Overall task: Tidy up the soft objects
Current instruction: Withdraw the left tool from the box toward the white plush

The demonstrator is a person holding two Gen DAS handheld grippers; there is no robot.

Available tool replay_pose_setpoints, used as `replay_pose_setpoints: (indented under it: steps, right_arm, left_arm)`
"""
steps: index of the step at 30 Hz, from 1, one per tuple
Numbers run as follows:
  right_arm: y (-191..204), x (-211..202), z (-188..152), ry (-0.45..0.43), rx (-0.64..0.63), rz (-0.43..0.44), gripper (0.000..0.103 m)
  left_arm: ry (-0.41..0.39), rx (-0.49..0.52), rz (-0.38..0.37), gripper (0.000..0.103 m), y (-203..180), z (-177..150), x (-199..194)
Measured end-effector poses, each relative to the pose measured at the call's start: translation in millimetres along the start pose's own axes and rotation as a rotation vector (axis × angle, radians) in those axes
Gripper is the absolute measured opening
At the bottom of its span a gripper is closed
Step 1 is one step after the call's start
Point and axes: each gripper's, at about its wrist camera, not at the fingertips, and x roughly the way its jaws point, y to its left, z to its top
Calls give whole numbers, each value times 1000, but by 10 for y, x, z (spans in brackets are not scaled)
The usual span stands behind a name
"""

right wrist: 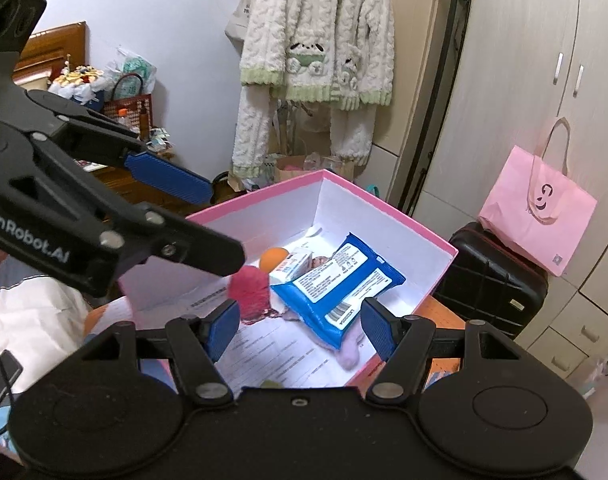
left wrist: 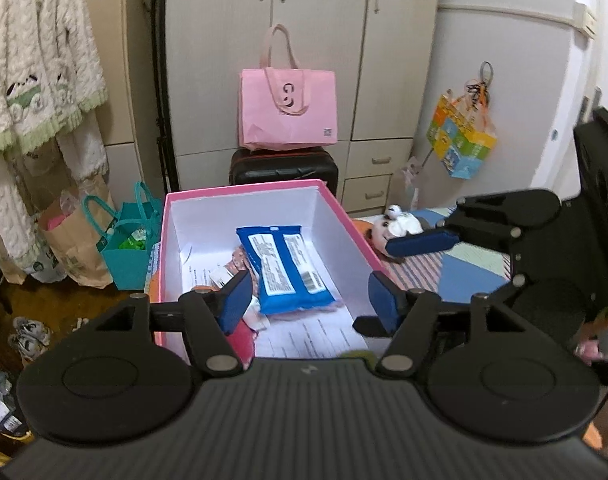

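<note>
A pink box (left wrist: 345, 216) with a white inside holds a blue wipes pack (left wrist: 286, 268), papers and small items. In the right wrist view the box (right wrist: 419, 224) also holds the blue pack (right wrist: 339, 284), a red fuzzy object (right wrist: 250, 290), an orange ball (right wrist: 274, 260), a small carton (right wrist: 294, 268) and a pale pink soft thing (right wrist: 349, 350). My left gripper (left wrist: 309, 300) is open and empty over the box's near end. My right gripper (right wrist: 300, 330) is open and empty above the box. A plush toy (left wrist: 395, 226) lies on the bed to the right.
A pink tote (left wrist: 288, 114) sits on a black suitcase (left wrist: 284, 168) before the wardrobe. Teal and paper bags (left wrist: 128, 240) stand left of the box. White knit clothes (right wrist: 315, 60) hang behind. The striped bedcover (left wrist: 455, 268) lies to the right.
</note>
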Motion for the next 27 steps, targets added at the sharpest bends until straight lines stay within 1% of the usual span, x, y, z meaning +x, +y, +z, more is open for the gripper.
replay_pose_setpoints:
  steps: [3,5,7,15,21,27]
  right_arm:
    - [21,-173,-36,-8,-6,10,72]
    - [37,-289,-64,-11,-10,13,72]
    - [48,-394,-115,-13,-22,4,73]
    - [86,-741,-354,24,-47,-20,76]
    - [110,-1047,-627,1,-77,-61,80]
    - [1,-1217,-935,-9,-41,-84,82]
  left_arm:
    - [5,28,-17,66,-108,-33,-148]
    - [4,58,-30,72,-197,-60,-263]
    - [-9,87,-29,74,-295,-97,-376]
    - [-15,217,-38,78,-716,-264,-659]
    - [6,288,-66,79,-1041,-372,-701]
    - [34,340,-112,81,-1354,-422,-556]
